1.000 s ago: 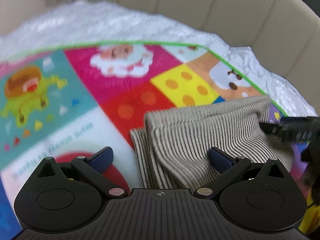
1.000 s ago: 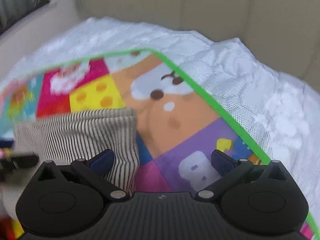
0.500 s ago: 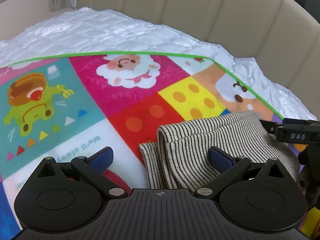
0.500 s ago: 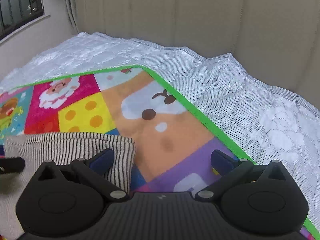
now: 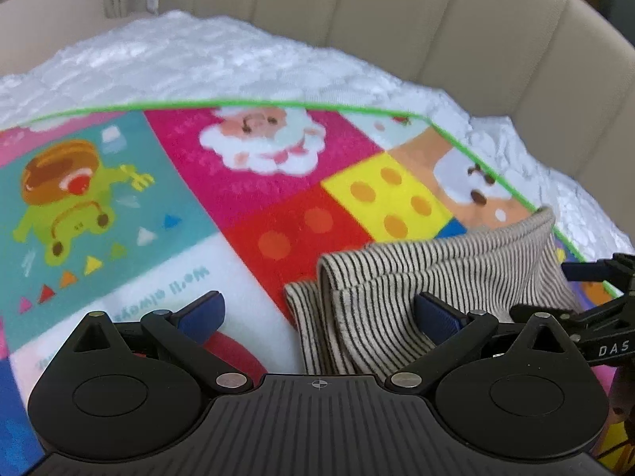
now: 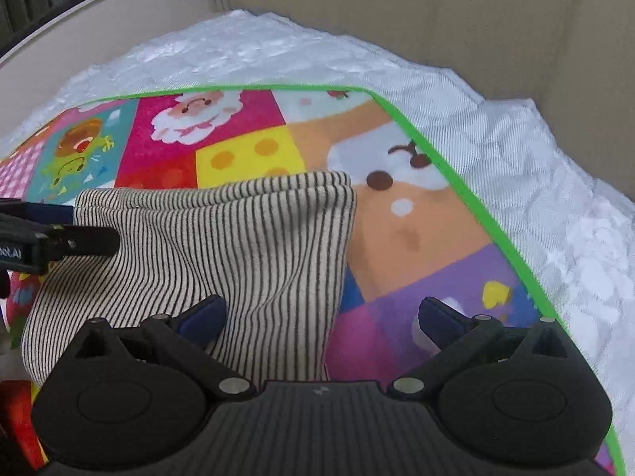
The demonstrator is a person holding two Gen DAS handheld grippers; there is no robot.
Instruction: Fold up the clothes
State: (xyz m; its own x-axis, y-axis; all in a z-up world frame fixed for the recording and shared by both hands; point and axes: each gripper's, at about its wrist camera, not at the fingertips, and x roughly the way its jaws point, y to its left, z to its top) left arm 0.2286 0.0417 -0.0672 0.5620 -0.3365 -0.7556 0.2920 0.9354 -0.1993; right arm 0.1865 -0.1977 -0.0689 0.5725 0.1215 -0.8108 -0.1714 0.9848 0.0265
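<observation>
A folded beige garment with thin black stripes [image 5: 416, 277] lies on a colourful cartoon play mat [image 5: 238, 206]. It also shows in the right wrist view [image 6: 222, 246]. My left gripper [image 5: 317, 313] is open over the garment's left folded edge, its right finger on the cloth. My right gripper [image 6: 321, 317] is open over the garment's right edge, its left finger above the cloth. Neither holds anything. Each gripper's fingers show at the edge of the other's view.
The mat [image 6: 416, 230] has a green border and lies on a white quilted cover [image 6: 535, 182]. A beige padded headboard [image 5: 397, 31] rises behind. A wall and window sill [image 6: 79, 20] stand at the left.
Both grippers have moved closer over the garment and stay open. In the right wrist view the striped cloth now fills much more of the lower left.
</observation>
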